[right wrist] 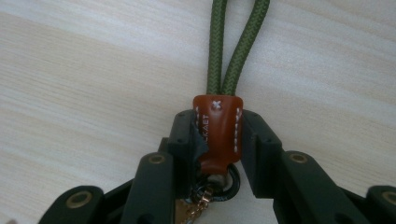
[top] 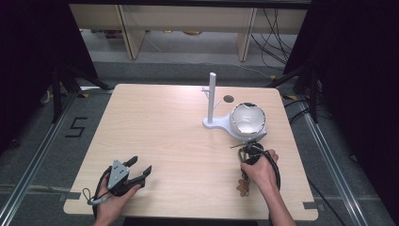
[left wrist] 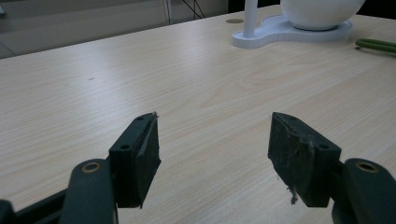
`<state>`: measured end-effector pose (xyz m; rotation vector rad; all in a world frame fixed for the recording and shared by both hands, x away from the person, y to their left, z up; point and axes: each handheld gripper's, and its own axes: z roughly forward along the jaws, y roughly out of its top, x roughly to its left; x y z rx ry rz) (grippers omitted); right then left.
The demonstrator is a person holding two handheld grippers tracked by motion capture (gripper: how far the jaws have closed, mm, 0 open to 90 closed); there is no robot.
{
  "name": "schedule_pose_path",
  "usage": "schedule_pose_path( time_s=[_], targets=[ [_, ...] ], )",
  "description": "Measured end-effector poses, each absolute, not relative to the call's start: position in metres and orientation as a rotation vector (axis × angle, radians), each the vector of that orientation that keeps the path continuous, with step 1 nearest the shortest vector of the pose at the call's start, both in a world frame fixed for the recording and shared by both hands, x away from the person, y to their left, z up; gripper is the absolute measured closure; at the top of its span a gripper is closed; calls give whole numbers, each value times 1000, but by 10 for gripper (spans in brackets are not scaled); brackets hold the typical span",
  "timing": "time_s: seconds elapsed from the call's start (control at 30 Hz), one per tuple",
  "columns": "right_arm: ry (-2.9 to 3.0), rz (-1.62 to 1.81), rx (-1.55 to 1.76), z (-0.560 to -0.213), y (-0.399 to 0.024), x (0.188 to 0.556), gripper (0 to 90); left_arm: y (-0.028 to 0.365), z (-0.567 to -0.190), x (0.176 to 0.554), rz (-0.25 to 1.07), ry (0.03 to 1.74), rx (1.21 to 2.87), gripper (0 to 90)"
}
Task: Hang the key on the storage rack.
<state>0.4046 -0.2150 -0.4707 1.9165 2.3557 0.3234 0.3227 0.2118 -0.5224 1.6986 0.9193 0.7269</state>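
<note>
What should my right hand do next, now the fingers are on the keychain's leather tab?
Probably lift it slightly. The right gripper is shut on the brown leather tab, and the green cord loop lies on the table toward the white stand.

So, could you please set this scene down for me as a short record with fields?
surface: wooden table
right gripper: jaws shut on the brown leather tab of a keychain
cord: green loop running from the tab
left gripper: jaws open, nothing between them
far side: white bowl on a white stand
</note>
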Motion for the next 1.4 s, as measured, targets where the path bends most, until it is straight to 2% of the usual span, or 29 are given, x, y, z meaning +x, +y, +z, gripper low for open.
schedule_pose_path(
  time_s=[0.5, 0.93, 1.4],
  targets=[
    [2298, 652, 1759, -459, -230, 375, 684, 212, -522, 323, 726, 922, 1697, 333],
    [2257, 1031, 1493, -457, -233, 360, 684, 212, -522, 322, 728, 919, 1699, 332],
    [2169, 1214, 1405, -463, -230, 350, 684, 211, -522, 322, 733, 920, 1700, 333]
  ],
)
